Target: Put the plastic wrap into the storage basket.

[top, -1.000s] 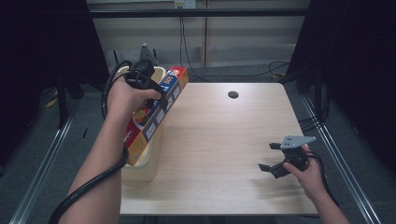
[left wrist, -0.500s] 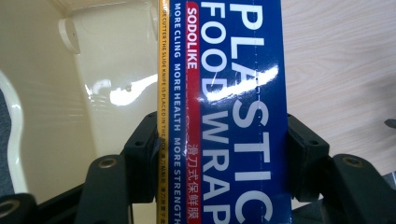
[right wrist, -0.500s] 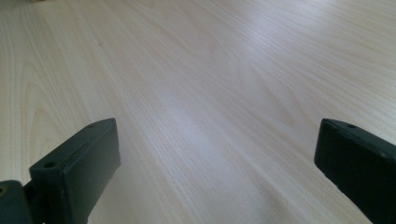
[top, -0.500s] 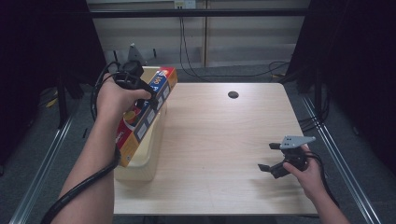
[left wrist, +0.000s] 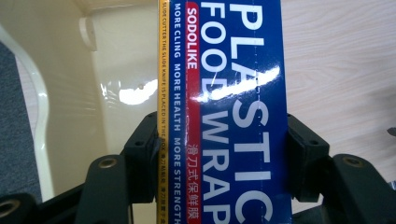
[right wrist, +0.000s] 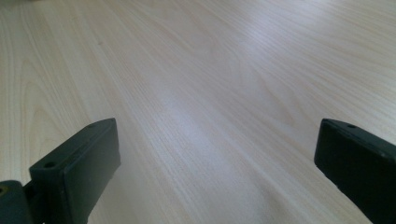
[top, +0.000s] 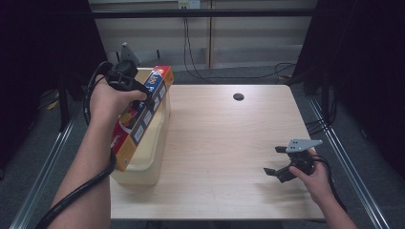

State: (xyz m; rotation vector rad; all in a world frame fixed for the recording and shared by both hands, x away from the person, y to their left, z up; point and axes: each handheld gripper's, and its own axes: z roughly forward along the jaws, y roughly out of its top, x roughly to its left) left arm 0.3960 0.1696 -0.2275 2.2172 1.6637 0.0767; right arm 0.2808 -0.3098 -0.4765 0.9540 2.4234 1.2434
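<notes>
Your left gripper (left wrist: pixel 215 154) pinching the long blue plastic-wrap box (top: pixel 141 117), tilted over the cream plastic bin (top: pixel 145 157) at the light wooden table's (top: pixel 229 138) left edge, your right gripper (top: pixel 278 160) spread wide, near right.

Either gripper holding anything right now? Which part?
The left gripper clamps the plastic wrap box across its long side faces, near its far end, above the cream bin. The right gripper is open and holds nothing.

One plastic wrap box (top: pixel 141 117), one cream bin (top: pixel 143 164), one table (top: pixel 224 138), two hand-held grippers.
</notes>
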